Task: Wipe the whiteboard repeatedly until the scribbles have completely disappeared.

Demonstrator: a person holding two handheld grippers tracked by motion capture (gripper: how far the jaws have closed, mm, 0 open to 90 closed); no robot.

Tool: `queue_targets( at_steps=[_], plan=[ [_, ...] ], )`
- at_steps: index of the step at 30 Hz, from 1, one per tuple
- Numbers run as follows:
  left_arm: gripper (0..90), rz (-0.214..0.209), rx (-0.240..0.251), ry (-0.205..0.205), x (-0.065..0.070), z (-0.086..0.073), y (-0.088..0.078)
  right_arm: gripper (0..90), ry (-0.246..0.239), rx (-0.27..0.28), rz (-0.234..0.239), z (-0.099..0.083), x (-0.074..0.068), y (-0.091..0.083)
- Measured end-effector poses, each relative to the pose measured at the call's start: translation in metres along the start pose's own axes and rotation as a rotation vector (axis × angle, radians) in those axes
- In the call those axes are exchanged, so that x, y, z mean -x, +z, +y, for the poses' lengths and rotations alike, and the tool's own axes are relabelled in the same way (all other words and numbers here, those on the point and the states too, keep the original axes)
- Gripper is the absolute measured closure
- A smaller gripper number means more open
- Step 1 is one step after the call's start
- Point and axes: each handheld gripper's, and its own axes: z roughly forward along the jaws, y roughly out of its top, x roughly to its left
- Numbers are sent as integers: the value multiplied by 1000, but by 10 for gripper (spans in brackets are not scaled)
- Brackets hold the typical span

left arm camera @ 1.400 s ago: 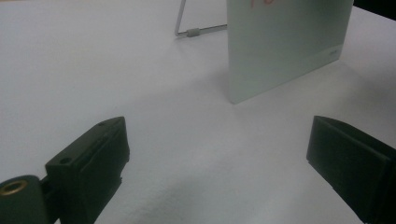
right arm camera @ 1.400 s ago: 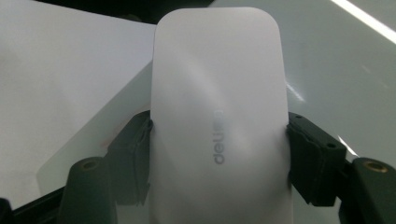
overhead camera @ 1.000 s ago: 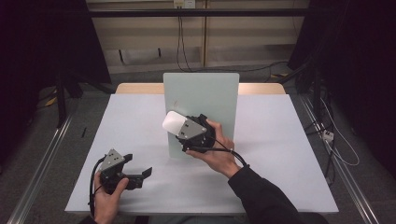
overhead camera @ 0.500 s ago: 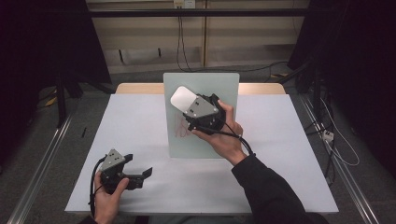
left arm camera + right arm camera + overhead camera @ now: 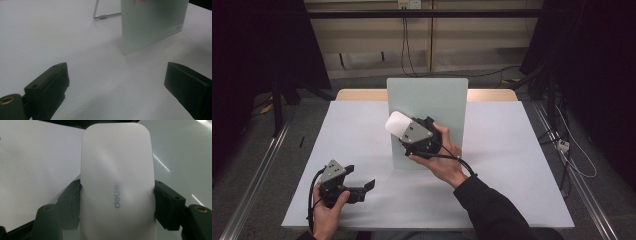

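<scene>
I have the white board eraser [image 5: 116, 187] clamped in my right gripper [image 5: 408, 131] against the upright whiteboard [image 5: 439, 102], apparently mid-wipe; next, steady sideways strokes, while my left gripper [image 5: 362, 187] rests open-jawed on the table [image 5: 512, 150].

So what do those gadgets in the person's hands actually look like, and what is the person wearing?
Each hand-held gripper is a chunky black body with two blocky black jaws. The left hand-held gripper and the right hand-held gripper each carry a grey three-cornered plate on top, and a black cable trails from each. Brass-coloured screw holes show near the jaws. The right arm wears a dark sleeve.
</scene>
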Motion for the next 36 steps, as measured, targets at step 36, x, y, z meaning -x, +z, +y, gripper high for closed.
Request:
queue_targets(
  at_steps=[36],
  plan=[
    [56,2,-2,0,0,0,0,316,17,17,-101,6,17,-9]
  ],
)
